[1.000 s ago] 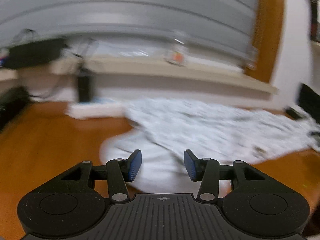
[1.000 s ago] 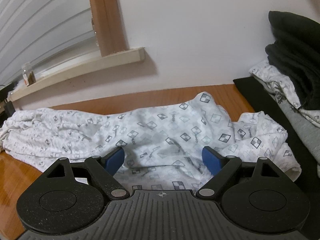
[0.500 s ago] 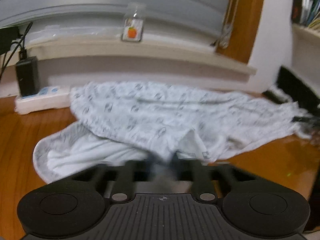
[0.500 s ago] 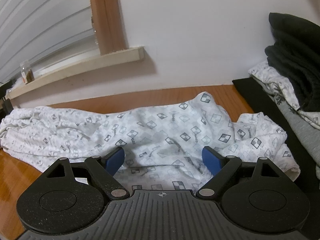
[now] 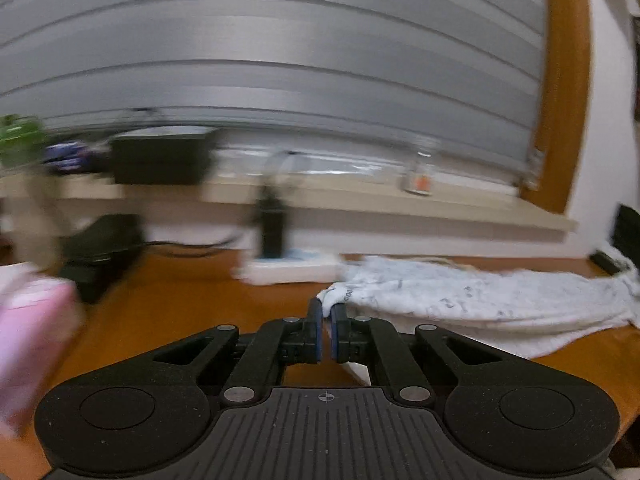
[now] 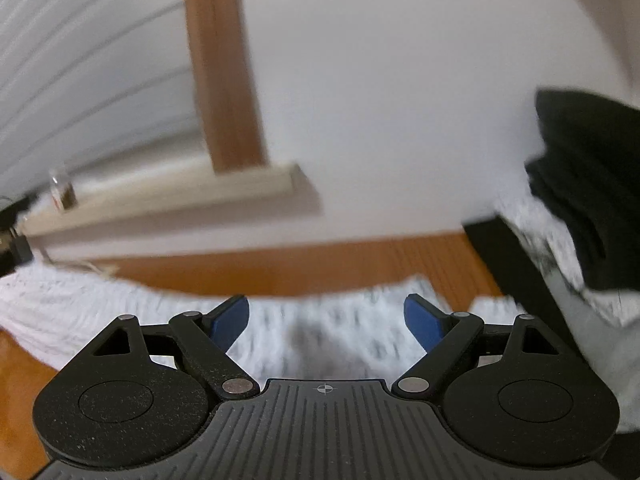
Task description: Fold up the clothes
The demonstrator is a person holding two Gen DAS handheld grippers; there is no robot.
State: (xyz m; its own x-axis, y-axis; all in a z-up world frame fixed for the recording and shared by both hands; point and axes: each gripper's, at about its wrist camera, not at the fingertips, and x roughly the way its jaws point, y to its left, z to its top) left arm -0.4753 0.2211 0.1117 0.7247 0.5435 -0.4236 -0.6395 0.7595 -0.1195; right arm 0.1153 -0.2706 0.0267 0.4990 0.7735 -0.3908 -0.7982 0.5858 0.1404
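The left claw [image 5: 326,312] is clamped on the shirt's [image 5: 480,296] edge; the right claw [image 6: 326,316] gapes apart. That thin pinch could slip if tugged.

- The left gripper [image 5: 326,322] has its blue pads nearly together, pinching a corner of the white patterned garment [image 5: 480,296].
- The garment lies spread to the right across the orange-brown bench [image 5: 180,304].
- A white power strip [image 5: 292,270] sits just beyond the garment's left end, with a black adapter [image 5: 274,224] standing on it.
- A blurred pink object [image 5: 32,332] shows at the left edge.
- A small jar [image 5: 420,178] stands on the window sill [image 5: 460,208].
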